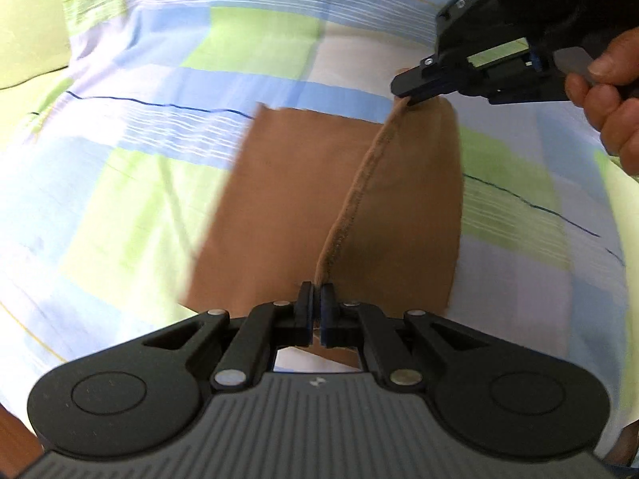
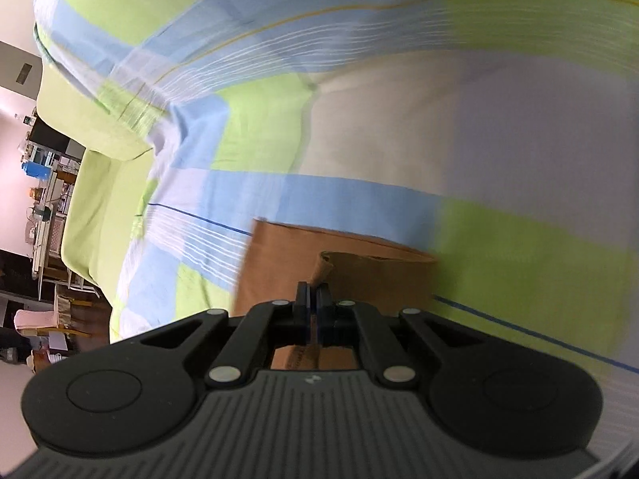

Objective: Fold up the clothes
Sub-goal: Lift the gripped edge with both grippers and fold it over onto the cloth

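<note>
- On the bed, over a checked sheet (image 1: 167, 183) in green, blue & white, lies a brown cloth (image 1: 279, 199), partly folded.
- Left gripper (image 1: 317, 299): jaws clenched on the near end of the cloth's stitched hem (image 1: 351, 199); fabric pinched between the pads, a bit of it showing below them.
- Right gripper (image 1: 411, 94): seen from the left wrist cam at upper right, tips clamped on the far end of the same hem.
- Hem runs as a raised ridge between the two grippers, lifted off the layer below; rest of cloth flat on the sheet both sides of it.
- Right hand (image 1: 607, 99) wraps the handle of the right gripper, fingers on the trigger.
- Right wrist cam: right gripper (image 2: 318, 299) closed on a bunched corner of the brown cloth (image 2: 359, 275), which stands up just past the tips; flat layer beneath.
- Pillow (image 2: 96, 119), green, sits at the far left of the bed in that view; beyond the bed edge, cluttered shelves (image 2: 44, 183), too blurred for detail.
- Both views show motion blur on the sheet.
</note>
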Motion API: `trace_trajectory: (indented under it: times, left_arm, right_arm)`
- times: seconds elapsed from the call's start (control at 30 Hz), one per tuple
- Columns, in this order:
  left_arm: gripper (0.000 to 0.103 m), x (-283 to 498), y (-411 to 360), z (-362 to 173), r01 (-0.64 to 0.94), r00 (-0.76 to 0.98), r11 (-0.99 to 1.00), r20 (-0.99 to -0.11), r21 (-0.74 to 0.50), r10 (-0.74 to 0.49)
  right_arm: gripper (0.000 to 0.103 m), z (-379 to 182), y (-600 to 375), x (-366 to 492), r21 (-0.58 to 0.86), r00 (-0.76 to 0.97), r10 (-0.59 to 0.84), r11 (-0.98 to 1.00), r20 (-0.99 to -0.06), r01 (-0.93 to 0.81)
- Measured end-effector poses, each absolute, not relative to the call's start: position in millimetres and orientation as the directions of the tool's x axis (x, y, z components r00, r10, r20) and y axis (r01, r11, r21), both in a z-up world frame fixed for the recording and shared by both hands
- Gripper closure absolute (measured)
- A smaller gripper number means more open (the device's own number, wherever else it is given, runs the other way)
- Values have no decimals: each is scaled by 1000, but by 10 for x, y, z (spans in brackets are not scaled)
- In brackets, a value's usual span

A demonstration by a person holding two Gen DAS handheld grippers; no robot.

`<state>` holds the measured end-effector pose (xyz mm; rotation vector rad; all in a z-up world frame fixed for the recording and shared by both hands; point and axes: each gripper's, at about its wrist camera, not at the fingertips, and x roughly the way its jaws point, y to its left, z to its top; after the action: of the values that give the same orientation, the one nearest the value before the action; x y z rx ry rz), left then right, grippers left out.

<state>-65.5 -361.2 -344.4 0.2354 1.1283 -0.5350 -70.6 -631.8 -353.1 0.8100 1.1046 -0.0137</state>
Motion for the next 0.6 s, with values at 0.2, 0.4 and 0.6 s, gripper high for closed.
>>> trace_trajectory:
  times: [0.2,0.4,0.6]
  left_arm:
    - [103,-383,-3368,-3561,499,279,855,-908,-140,-311]
    - [103,-508,-3236,-3616,487,242,853,-910,-187,-338]
    - [103,-503,-3189,-3654,485,222,849,-910,-208,-350]
  right_arm:
    - [101,-3700,-5943,-199,517,438,336,753,-834,408]
    - [101,-3840,-5692,-19,452,380,304,795,-874,405]
    - [101,-3872,-5567,46,437,385,294,822,-875,366]
